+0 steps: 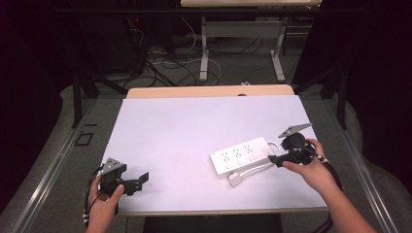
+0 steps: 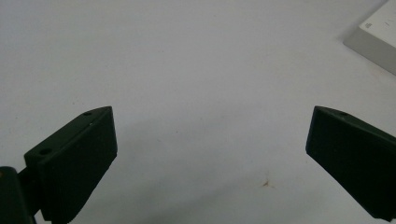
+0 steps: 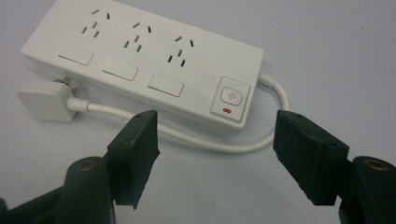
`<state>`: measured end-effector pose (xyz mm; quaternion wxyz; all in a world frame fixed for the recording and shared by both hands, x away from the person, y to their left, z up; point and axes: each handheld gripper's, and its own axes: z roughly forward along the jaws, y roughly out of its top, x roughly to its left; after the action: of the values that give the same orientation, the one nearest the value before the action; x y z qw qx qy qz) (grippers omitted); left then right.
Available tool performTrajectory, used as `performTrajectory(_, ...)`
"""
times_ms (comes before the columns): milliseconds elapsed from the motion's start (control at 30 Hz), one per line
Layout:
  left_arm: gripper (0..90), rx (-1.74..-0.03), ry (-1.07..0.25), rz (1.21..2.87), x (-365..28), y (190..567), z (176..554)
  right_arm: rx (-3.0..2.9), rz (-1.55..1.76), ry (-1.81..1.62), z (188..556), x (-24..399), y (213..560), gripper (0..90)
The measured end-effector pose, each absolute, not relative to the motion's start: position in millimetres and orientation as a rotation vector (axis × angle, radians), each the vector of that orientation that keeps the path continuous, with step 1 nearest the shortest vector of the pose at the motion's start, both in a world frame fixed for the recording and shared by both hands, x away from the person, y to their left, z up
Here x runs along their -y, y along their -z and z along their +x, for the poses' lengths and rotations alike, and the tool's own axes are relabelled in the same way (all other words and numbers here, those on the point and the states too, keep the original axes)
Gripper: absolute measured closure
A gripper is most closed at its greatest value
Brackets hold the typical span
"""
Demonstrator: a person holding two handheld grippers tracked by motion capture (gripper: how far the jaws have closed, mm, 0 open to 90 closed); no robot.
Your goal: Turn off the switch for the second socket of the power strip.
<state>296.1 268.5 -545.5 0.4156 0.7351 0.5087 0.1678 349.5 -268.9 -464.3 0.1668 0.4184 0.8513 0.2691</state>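
Right gripper point(image 3: 215, 140) jaws open just short of the white power strip point(image 3: 140, 60) at the counter's point(image 1: 165, 131) right, left gripper point(image 1: 127, 183) open, idle; straddle the strip's switch end squarely, clearing its cord point(image 3: 210, 142).

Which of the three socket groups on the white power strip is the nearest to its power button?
The socket group at the cord end of the power strip. It sits directly beside the power button; the other two lie farther along, toward the plug.

A lab: dark curtains point(image 1: 29, 97), floor cables point(image 1: 165, 63), a white-topped table point(image 1: 184, 131).
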Motion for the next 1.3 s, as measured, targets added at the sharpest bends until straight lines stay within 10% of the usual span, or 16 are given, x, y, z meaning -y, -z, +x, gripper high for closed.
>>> performTrajectory(1300,2.3,-1.276,-0.425,1.851,-270,545,296,-2.531,1.172,-0.787,370,222,467,40.5)
